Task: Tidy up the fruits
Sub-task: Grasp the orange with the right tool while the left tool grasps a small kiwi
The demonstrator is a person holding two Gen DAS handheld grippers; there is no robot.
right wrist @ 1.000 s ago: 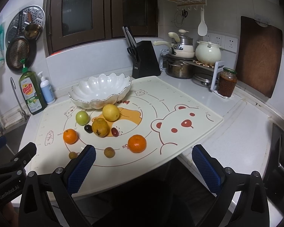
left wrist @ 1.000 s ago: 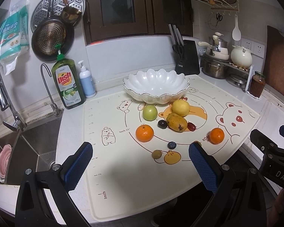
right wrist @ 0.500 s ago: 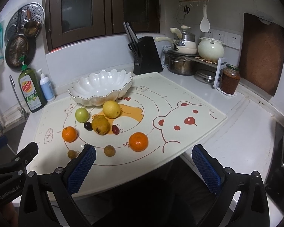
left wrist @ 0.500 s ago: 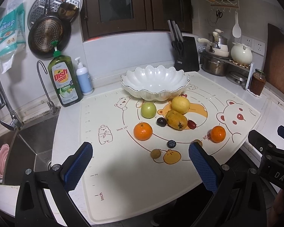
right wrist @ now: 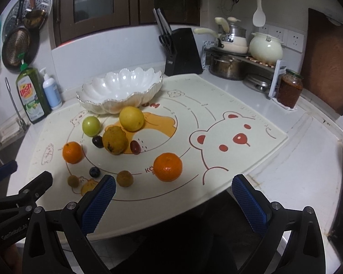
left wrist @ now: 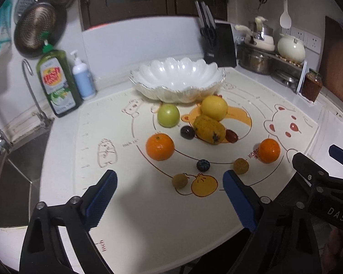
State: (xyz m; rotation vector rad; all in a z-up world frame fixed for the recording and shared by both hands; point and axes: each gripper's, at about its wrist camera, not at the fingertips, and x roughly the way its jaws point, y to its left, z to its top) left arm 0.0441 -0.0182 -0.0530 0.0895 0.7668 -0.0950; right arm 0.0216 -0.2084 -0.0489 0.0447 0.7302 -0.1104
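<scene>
A white scalloped bowl stands empty at the back of the bear-print mat. In front of it lie a yellow citrus, a green apple, a spotted yellow-brown fruit, a dark grape, a red date, two oranges, a blueberry and two small brown fruits. My left gripper hovers over the mat's near part, its jaws closing with nothing between them. My right gripper hangs open at the mat's front edge, just short of the right orange.
A green dish soap bottle and a pump bottle stand at the back left by the sink. Behind the bowl is a knife block. Pots, a red jar and a brown cutting board line the right.
Both grippers have sunk and moved forward toward the mat, so the fruits look nearer. The left jaws have narrowed a little. No fruit has moved.
</scene>
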